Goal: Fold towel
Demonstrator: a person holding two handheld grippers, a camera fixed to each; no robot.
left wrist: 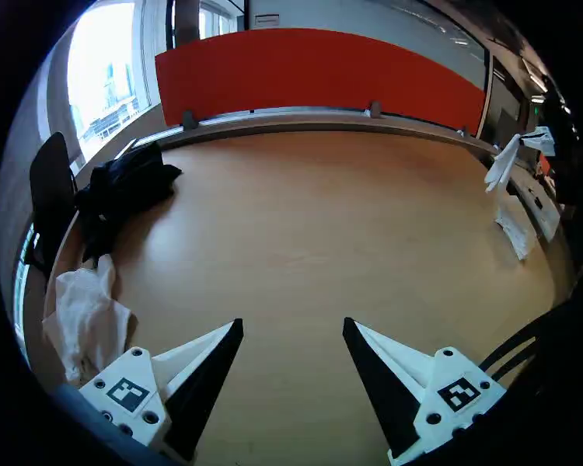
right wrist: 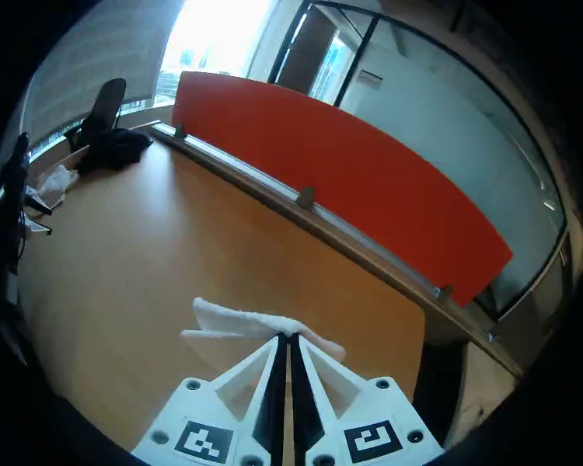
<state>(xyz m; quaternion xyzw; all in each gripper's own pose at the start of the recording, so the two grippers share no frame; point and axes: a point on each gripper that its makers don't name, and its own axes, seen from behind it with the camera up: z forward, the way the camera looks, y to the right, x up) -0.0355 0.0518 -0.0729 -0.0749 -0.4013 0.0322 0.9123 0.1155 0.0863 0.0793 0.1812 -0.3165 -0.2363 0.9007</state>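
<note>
Grips the white towel (right wrist: 237,320) in the right tongs (right wrist: 285,338), both fingers brought together on a bunched edge with barely a slit between them. Appears to hold it just above the desk (right wrist: 136,256), on the side nearer the red screen (right wrist: 346,179). Pinches at an edge rather than the middle, most likely to let the rest drop free and shake out before any fold.

Lies crosswise to the right tongs in the right gripper view. Runs its long axis side to side across the fingertips, with a flat flap pointing left and a rounded lump pointing right. Shows far off to the right in the left gripper view as a pale hanging strip, probably the same towel (left wrist: 500,165), there running roughly top to bottom and slightly slanted.

Spreads the left tongs (left wrist: 291,330) wide, gripping nothing, over bare wood and well apart from the towel. Reads as a waiting posture: open and aimed across the desk, seemingly ready to take a second corner and stretch the cloth square.

Leaves a dark bag (left wrist: 124,186) and a crumpled white cloth (left wrist: 85,314) at the left edge of the desk, both well apart from the work.
</note>
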